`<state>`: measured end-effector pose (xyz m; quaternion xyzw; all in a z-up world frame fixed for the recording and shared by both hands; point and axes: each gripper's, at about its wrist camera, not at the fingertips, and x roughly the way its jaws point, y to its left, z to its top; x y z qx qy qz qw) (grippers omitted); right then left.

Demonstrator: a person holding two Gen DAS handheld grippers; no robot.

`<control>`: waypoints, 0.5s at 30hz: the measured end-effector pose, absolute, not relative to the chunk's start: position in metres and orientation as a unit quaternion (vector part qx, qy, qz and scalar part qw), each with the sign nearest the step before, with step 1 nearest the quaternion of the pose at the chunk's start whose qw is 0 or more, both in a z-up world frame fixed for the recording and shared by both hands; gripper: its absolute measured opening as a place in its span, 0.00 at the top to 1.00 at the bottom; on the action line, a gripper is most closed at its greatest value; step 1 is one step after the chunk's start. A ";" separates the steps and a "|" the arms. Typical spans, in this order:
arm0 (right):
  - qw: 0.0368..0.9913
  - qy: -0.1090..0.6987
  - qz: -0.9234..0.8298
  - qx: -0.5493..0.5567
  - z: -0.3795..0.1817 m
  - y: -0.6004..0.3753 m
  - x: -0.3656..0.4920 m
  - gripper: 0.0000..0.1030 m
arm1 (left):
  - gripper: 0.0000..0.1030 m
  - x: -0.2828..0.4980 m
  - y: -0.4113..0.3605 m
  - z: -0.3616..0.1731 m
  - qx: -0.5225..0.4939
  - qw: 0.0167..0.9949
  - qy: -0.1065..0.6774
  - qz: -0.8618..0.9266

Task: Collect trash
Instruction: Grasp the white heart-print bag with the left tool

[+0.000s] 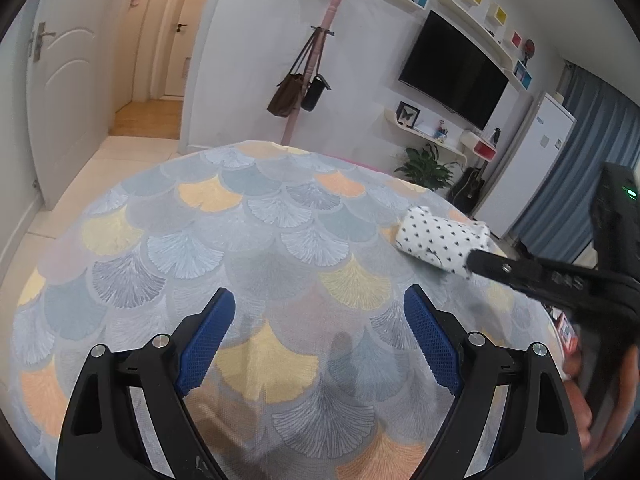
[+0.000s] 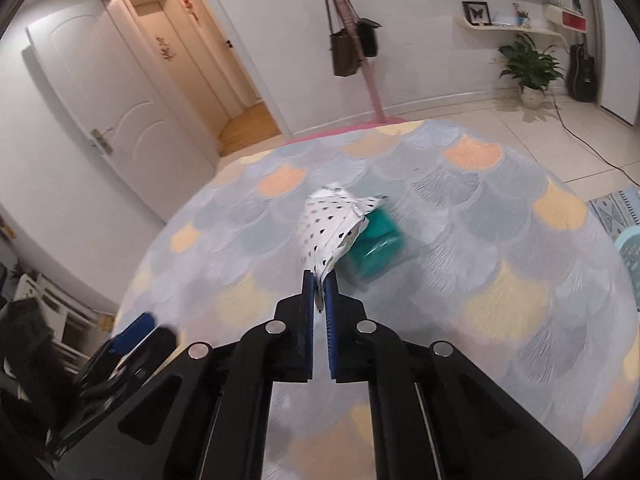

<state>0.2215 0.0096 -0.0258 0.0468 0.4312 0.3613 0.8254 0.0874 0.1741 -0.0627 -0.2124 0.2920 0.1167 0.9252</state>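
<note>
The right gripper (image 2: 320, 292) is pinching the near edge of the spotted paper wrapper (image 2: 334, 228), presumably to lift it off the bed (image 2: 500, 280); the left gripper (image 1: 318, 322) is hovering spread wide, empty, wrapper ahead to its right.

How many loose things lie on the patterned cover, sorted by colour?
White with black dots: 1, the crumpled paper, pinched by the right gripper.
Teal: 1, a blurred object beside the paper, kind unclear.
Total: 2.
The left gripper holds nothing.
</note>
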 end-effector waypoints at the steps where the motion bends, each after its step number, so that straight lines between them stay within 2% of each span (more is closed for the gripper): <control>1: 0.824 0.428 0.368 0.049 -0.024 0.009 0.216 0.96 | 0.18 0.087 0.175 -0.062 -0.214 0.925 0.290 0.118; 11: 0.790 0.461 0.398 0.067 -0.039 0.009 0.164 0.96 | 0.18 0.086 0.184 -0.055 -0.258 0.915 0.301 0.073; 15: 0.800 0.453 0.388 0.070 -0.037 -0.010 0.158 0.96 | 0.18 0.098 0.168 -0.047 -0.247 0.914 0.320 0.037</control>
